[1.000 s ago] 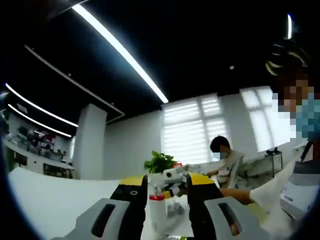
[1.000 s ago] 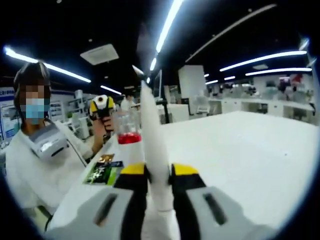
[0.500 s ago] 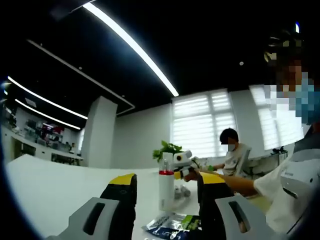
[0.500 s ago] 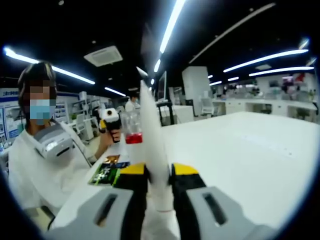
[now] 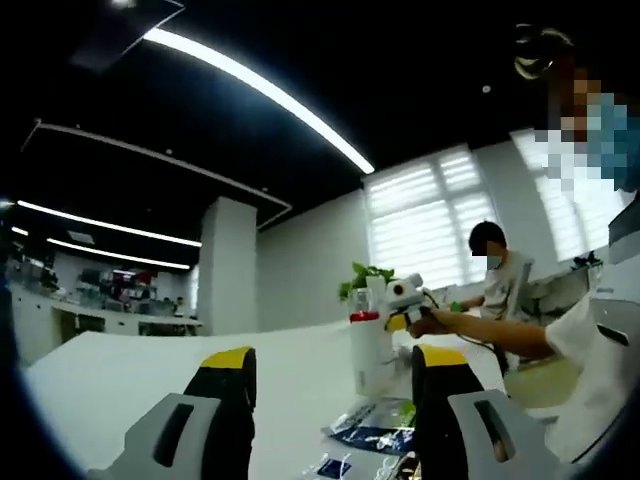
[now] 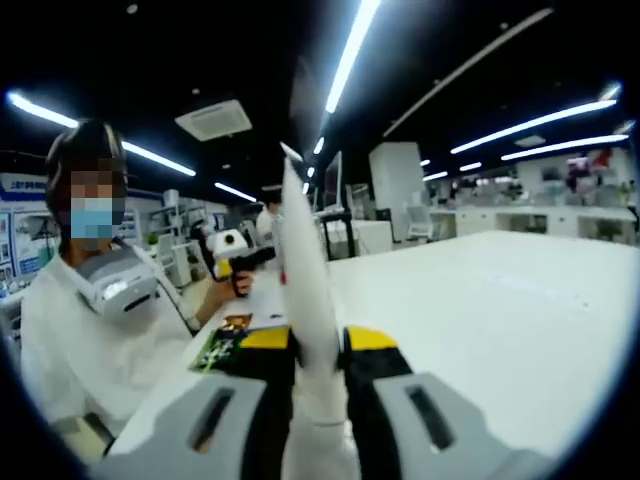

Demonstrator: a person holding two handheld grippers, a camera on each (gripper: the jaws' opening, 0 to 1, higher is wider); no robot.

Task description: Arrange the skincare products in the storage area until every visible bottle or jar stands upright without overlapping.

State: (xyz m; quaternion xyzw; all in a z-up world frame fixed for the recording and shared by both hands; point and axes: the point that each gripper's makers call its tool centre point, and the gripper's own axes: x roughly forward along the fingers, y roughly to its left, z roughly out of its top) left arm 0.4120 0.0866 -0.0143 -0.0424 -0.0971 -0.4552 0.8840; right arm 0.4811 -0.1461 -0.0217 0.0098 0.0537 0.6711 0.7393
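Observation:
A white bottle with a red band (image 5: 368, 355) stands upright on the white table (image 5: 120, 370), ahead of my left gripper (image 5: 335, 362). That gripper is open, with a wide gap and nothing between its jaws. My right gripper (image 6: 318, 342) is shut on a white tube (image 6: 303, 270), which rises tilted slightly left from the jaws. The right gripper (image 5: 405, 296) also appears beside the bottle in the left gripper view, held in a hand. In the right gripper view the left gripper (image 6: 232, 248) shows at the left, in the person's hand.
Flat printed sachets (image 5: 372, 440) lie on the table near the bottle and show again as sachets (image 6: 226, 345) at the table's near edge. A green plant (image 5: 366, 278) stands behind. One person (image 5: 497, 285) sits farther back. The table (image 6: 500, 320) stretches wide to the right.
My left gripper's jaws have spread wider and pulled back from the red-banded bottle, which now stands free. The right gripper keeps its hold on the white tube.

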